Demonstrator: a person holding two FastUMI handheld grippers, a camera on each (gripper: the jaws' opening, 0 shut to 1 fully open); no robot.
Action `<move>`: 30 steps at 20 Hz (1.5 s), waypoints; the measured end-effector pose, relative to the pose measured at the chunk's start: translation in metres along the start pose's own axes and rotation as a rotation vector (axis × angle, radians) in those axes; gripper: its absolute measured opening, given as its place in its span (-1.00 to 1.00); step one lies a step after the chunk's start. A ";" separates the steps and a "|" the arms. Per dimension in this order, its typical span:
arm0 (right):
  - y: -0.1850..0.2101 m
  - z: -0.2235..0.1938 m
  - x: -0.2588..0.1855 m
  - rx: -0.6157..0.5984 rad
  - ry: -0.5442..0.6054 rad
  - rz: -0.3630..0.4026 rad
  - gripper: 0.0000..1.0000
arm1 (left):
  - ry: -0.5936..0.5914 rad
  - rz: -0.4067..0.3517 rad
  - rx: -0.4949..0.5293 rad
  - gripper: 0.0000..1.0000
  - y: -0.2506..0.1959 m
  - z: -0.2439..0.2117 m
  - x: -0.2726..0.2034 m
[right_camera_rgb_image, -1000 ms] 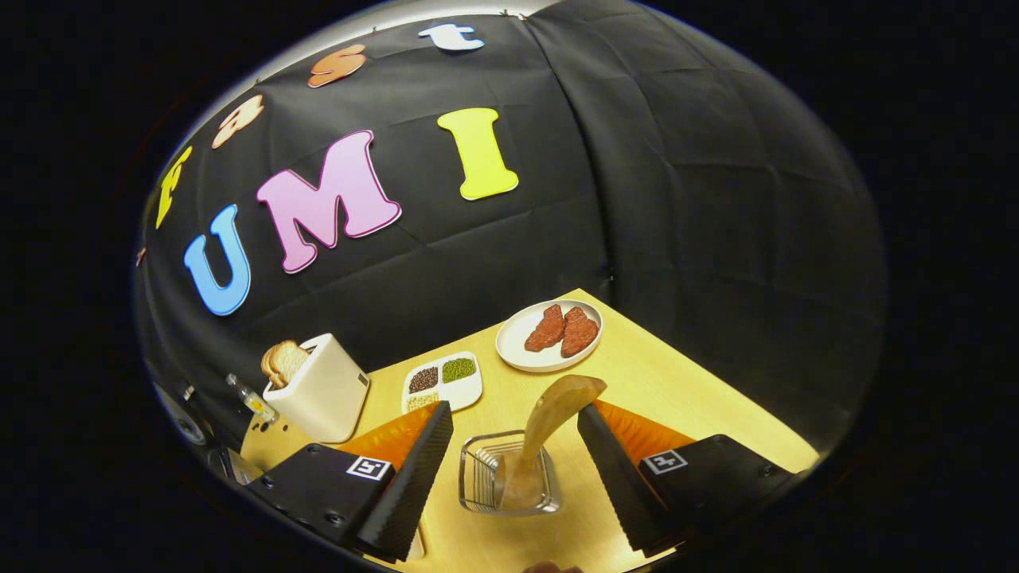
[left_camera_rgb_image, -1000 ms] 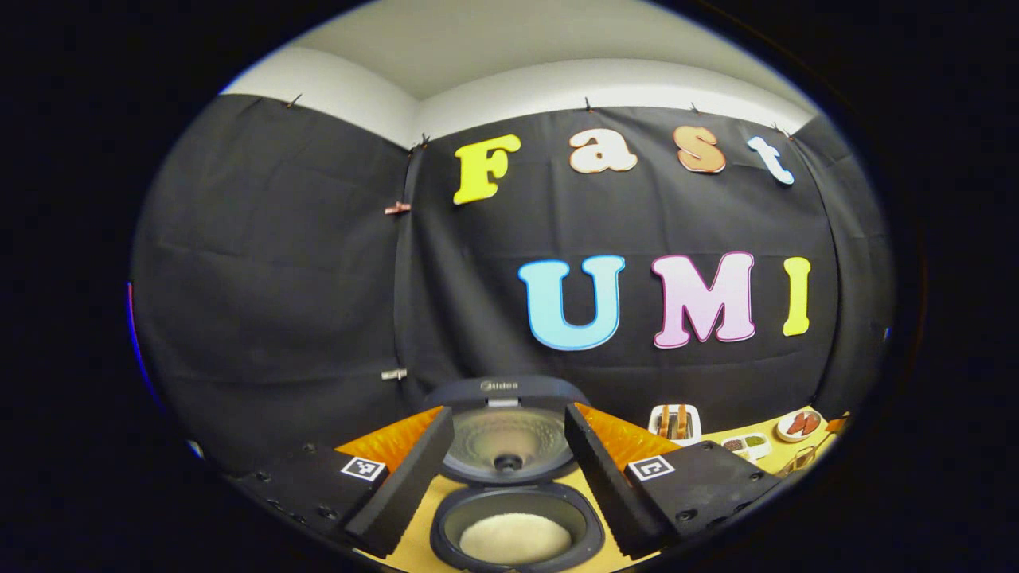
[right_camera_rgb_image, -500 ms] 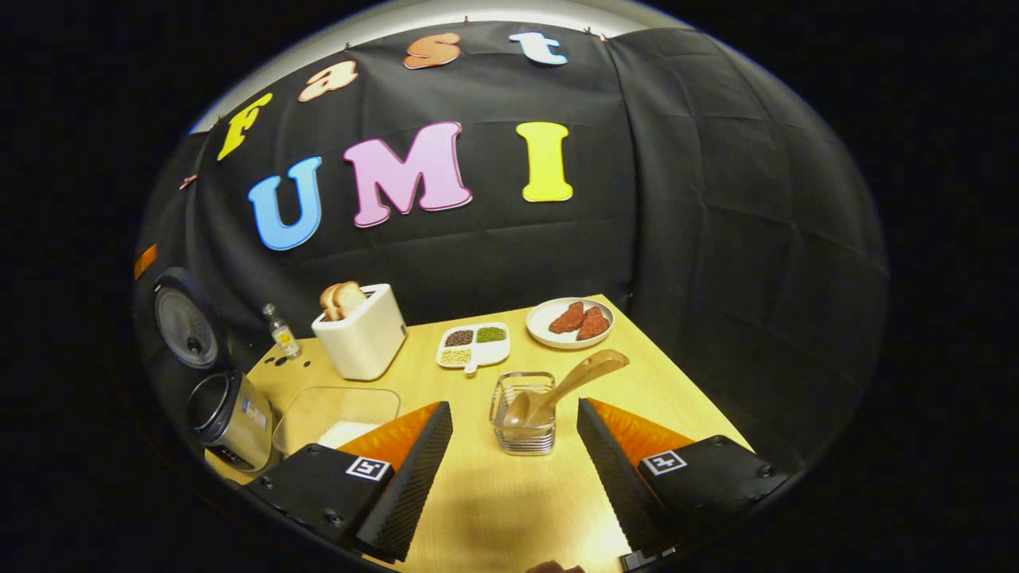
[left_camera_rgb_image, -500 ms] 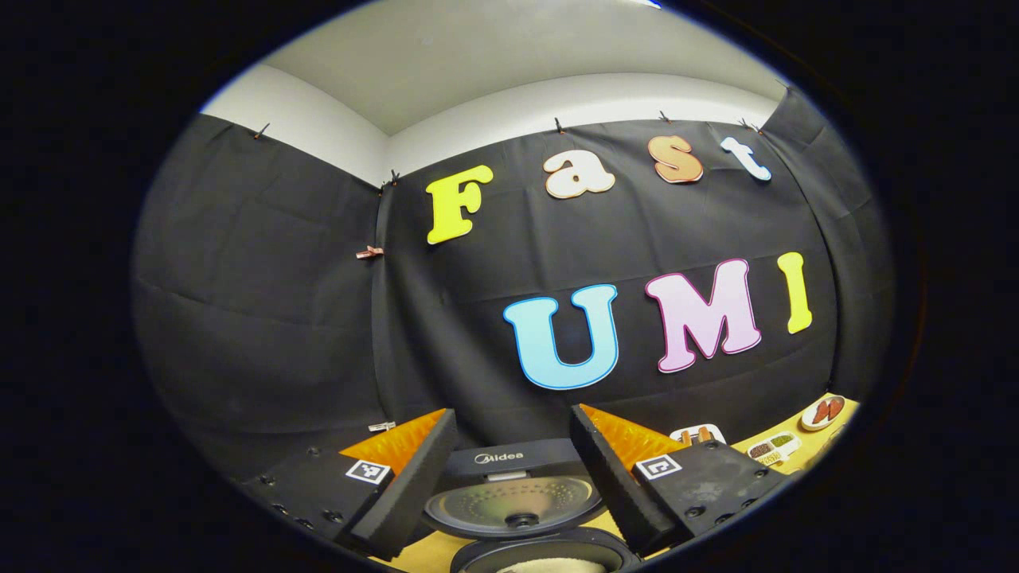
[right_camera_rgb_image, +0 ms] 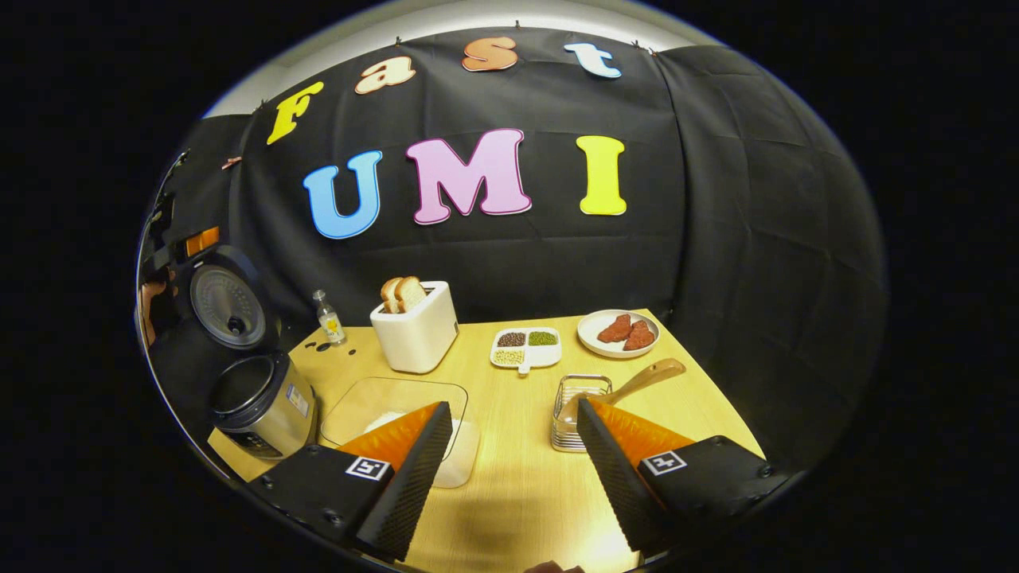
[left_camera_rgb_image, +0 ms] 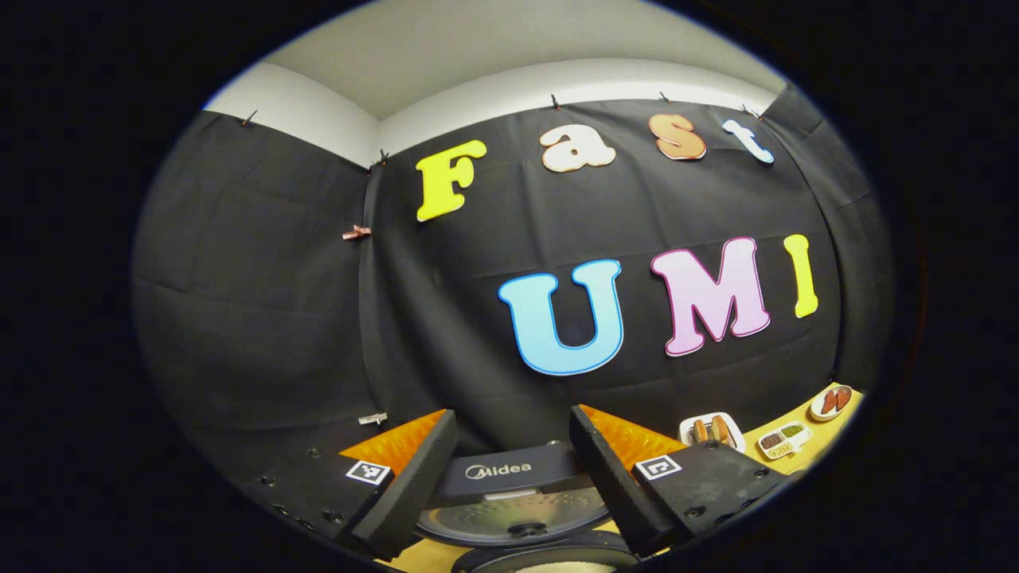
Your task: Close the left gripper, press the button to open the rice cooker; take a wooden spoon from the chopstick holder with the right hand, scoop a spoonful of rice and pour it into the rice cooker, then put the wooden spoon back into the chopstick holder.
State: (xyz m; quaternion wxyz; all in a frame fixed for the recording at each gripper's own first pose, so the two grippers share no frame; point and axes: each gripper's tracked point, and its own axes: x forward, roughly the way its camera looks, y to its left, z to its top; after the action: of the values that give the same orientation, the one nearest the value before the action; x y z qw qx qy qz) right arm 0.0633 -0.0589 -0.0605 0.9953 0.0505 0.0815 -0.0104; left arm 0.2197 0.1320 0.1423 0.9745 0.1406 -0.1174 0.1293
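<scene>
R gripper (right_camera_rgb_image: 509,477) jaws apart over table (right_camera_rgb_image: 525,493); wooden spoon (right_camera_rgb_image: 637,383) leans in chopstick holder (right_camera_rgb_image: 575,410).

A pale, smooth wood-grain worktop (right_camera_rgb_image: 517,485) is seen; the rice cooker (right_camera_rgb_image: 267,406) body looks like brushed metal, the chopstick holder (right_camera_rgb_image: 577,402) wire metal, the wooden spoon (right_camera_rgb_image: 637,382) matt.

1. In the left gripper view the rice cooker (left_camera_rgb_image: 521,509) is cut off at the bottom edge; its pot barely shows.
2. In the right gripper view the right gripper's finger (right_camera_rgb_image: 609,469) covers the near corner of the holder (right_camera_rgb_image: 575,406).
3. The spoon (right_camera_rgb_image: 637,382) bowl sits blurred inside the holder.
4. The tray (right_camera_rgb_image: 525,348) contents are too small to identify.
</scene>
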 end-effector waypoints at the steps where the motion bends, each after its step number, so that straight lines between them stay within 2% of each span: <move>1: 0.000 -0.002 0.001 0.002 0.004 0.006 0.97 | 0.021 0.008 -0.023 0.99 0.000 -0.006 0.000; 2: 0.000 -0.002 0.001 0.006 0.008 0.011 0.97 | 0.002 0.010 -0.043 0.93 -0.001 0.001 -0.002; 3: -0.002 -0.001 0.001 0.009 0.008 0.015 0.97 | 0.030 0.020 -0.044 1.00 -0.001 -0.005 -0.003; 6: -0.014 0.002 0.003 0.012 -0.005 0.011 0.97 | 0.078 0.034 -0.031 0.99 -0.003 -0.005 -0.011; 15: -0.030 -0.013 0.019 -0.010 0.036 0.081 0.97 | 0.324 0.094 -0.136 1.00 -0.020 -0.041 -0.101; 20: -0.035 -0.018 0.024 -0.014 0.044 0.132 0.97 | 0.445 0.125 -0.124 0.98 -0.028 -0.078 -0.141; 23: -0.036 -0.029 0.024 0.003 0.074 0.159 0.97 | 0.529 0.129 -0.144 0.97 -0.030 -0.119 -0.157; 26: -0.039 -0.032 0.023 0.006 0.090 0.169 0.97 | 0.562 0.096 -0.145 0.97 -0.039 -0.151 -0.171; 30: -0.048 -0.018 0.013 0.013 0.054 0.138 0.97 | 0.618 0.059 -0.153 0.97 -0.047 -0.195 -0.187</move>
State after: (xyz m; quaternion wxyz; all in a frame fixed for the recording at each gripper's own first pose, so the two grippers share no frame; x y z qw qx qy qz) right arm 0.0717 -0.1044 -0.0854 0.9908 0.0627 0.1046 0.0591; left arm 0.0949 0.1064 -0.1006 0.9676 0.0176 0.1708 0.1850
